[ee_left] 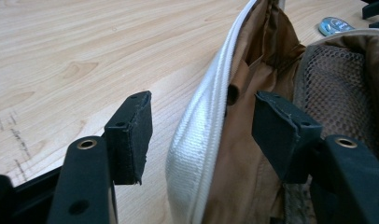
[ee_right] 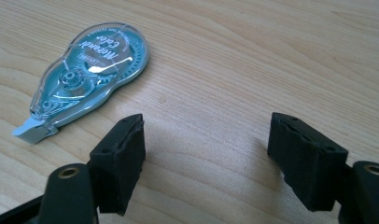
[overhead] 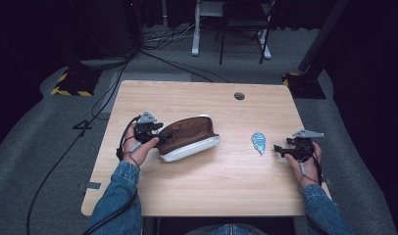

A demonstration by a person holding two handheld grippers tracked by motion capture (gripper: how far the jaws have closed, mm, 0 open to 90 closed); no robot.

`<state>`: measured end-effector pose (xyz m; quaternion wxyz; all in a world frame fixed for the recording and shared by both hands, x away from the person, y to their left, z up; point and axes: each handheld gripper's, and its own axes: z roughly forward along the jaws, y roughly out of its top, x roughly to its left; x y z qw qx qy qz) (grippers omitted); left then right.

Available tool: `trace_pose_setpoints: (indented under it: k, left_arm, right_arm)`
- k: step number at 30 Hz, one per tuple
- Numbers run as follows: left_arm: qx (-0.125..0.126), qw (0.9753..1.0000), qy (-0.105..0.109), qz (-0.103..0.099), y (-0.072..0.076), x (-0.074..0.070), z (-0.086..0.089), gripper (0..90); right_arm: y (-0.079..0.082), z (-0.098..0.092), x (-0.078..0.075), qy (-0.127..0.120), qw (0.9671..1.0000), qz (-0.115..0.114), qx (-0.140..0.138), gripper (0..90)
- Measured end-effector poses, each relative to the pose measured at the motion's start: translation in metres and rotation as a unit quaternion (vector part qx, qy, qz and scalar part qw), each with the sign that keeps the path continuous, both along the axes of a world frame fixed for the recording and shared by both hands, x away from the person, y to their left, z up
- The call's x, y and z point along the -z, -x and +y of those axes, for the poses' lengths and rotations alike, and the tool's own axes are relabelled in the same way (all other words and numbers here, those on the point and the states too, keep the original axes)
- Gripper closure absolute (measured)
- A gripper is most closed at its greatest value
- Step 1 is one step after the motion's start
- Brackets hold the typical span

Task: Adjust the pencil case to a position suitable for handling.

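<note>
From my seat, the nearest things are my two hands at the table's [overhead: 202,196] near half. My right gripper [overhead: 281,150] sits low at the right side with its jaws spread wide and nothing between them; in the right gripper view its pads [ee_right: 122,161] hover over bare wood. Just ahead of it lies the correction tape dispenser [overhead: 259,142], flat on the table, a clear blue teardrop. Its long axis runs roughly toward and away from me, narrow tip pointing at my side; in the right gripper view that tip [ee_right: 31,130] aims down-left, off to the left of my jaws.

My left gripper [overhead: 163,135] is at the left end of the pencil pouch [overhead: 189,139], which lies on its side mid-table, long axis running left to right and slightly away. In the left gripper view my jaws stand apart, straddling the pouch's white zipper edge [ee_left: 201,135]: one pad [ee_left: 129,135] outside, the other [ee_left: 283,133] inside the brown lining. I cannot tell whether either pad touches fabric. The pouch's depths are dark and its mesh pocket [ee_left: 334,88] is cut off.
</note>
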<state>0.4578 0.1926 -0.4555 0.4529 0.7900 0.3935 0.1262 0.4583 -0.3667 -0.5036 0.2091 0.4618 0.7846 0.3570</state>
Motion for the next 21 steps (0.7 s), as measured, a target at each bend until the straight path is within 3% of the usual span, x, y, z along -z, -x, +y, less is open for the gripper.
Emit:
trace_pose_setpoints:
  k: [11,21]
  left_arm:
    - [0.019,0.9997,0.004,0.016,-0.011,0.012,-0.002,50.3]
    - [0.066,0.997,0.015,0.037,-0.014,0.017,-0.002,79.2]
  right_arm:
    - [0.0,0.0,0.0,0.0,1.0,0.0,0.0,28.0]
    - [0.0,0.0,0.0,0.0,1.0,0.0,-0.001,28.3]
